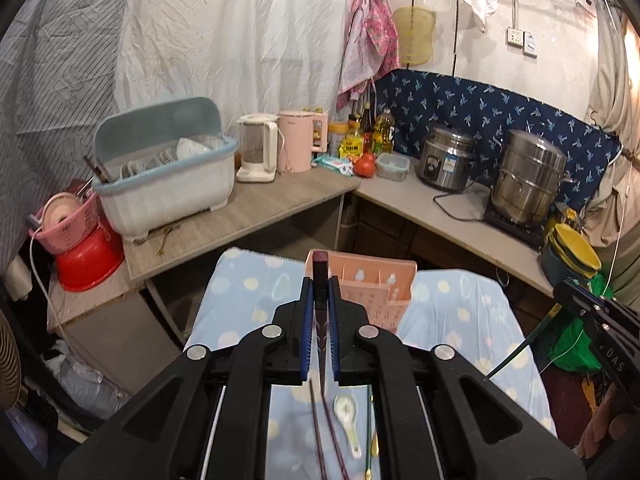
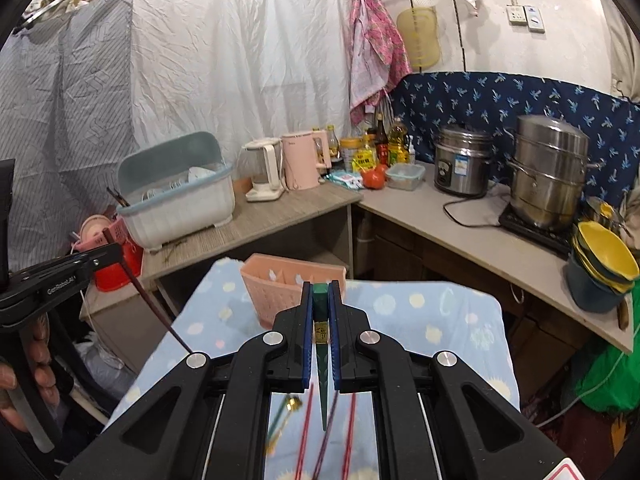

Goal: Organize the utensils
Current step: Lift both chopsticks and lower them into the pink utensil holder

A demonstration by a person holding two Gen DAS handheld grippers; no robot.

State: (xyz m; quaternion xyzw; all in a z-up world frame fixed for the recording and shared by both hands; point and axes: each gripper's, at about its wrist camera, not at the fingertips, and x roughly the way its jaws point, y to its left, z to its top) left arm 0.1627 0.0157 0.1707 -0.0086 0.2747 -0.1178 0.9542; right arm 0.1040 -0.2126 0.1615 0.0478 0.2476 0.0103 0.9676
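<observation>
Beyond pink caddy (image 1: 376, 284), open table (image 1: 248, 280) edge

The right gripper (image 2: 320, 300) is squeezed shut on a green chopstick (image 2: 322, 376). The stick's thick end pokes out past the blue pads (image 2: 307, 320), and its thin tip points down. Just ahead stands a pink basket (image 2: 272, 292) on a blue spotted cloth (image 2: 432, 320). At the left edge, the left gripper (image 2: 114, 250) holds a dark red chopstick (image 2: 152, 304) that slants down. Red chopsticks (image 2: 304, 436) and a gold spoon (image 2: 294, 402) lie on the cloth below.
</observation>
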